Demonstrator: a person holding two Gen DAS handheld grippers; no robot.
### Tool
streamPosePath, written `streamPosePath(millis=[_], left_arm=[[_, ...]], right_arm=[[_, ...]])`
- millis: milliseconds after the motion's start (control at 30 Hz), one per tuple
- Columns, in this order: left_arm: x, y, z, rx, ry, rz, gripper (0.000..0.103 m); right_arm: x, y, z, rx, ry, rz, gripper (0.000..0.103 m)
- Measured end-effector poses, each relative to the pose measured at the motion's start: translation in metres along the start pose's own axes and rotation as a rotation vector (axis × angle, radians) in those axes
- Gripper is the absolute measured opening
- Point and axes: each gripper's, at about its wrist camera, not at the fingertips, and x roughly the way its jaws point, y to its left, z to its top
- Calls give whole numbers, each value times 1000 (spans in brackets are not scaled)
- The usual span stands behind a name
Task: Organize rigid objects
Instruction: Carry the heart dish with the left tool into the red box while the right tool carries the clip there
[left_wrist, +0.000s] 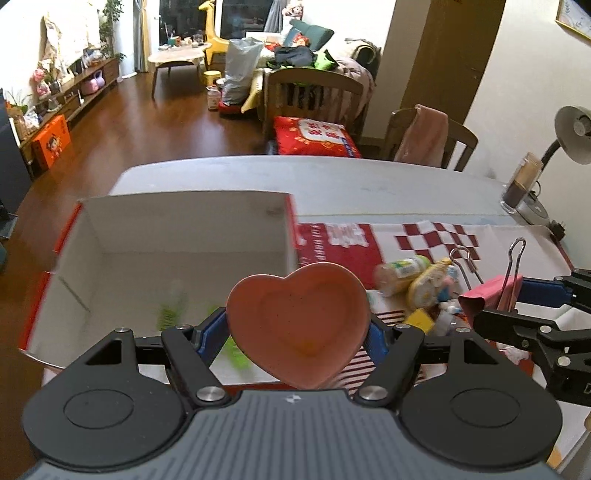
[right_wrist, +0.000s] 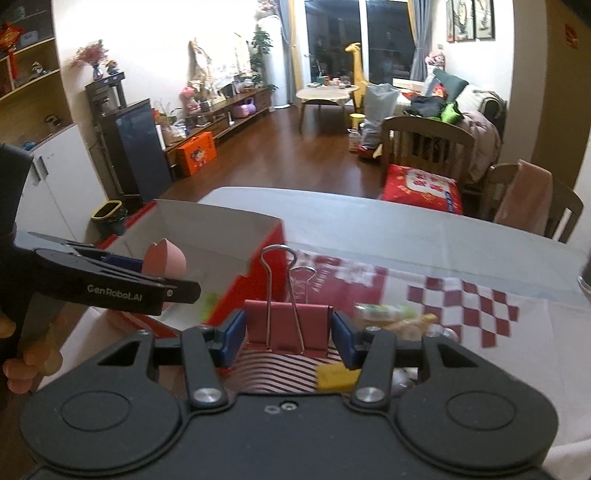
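While my left tool (left_wrist: 297, 328) is clenched on the heart dish (left_wrist: 297, 324) at the box (left_wrist: 177, 225) near edge, I move it fwd over the opening, then drop low. Right tool (right_wrist: 288, 334) grips the binder clip (right_wrist: 287, 325) above the desk (right_wrist: 369, 218); box next.

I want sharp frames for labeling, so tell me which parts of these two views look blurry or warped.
Left wrist view: heart-shaped dish sharp in the left claw; bottles and green items in the box smeared.
Right wrist view: binder clip crisp; bottles blurred; fisheye bends the table edge.
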Motion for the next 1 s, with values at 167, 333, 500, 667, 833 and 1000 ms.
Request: streamPosePath(millis=[167,333,500,667,833,1000], left_arm=[[-6,40,3,-3,2,29,74],[-5,79,5,-4,16,60,74],[4,111,8,6,40,75,74],[24,142,9,13,85,86,74],[53,160,15,33,147,90,74],[83,168,23,53,200,91,74]], right_arm=[[17,29,11,-19,11,10,51],[40,54,19,-23,38,23,51],[68,78,27,-33,73,25,51],[95,95,31,-44,107,22,51],[132,108,31,-67,166,4,51],[162,122,27,-101,209,-6,51]])
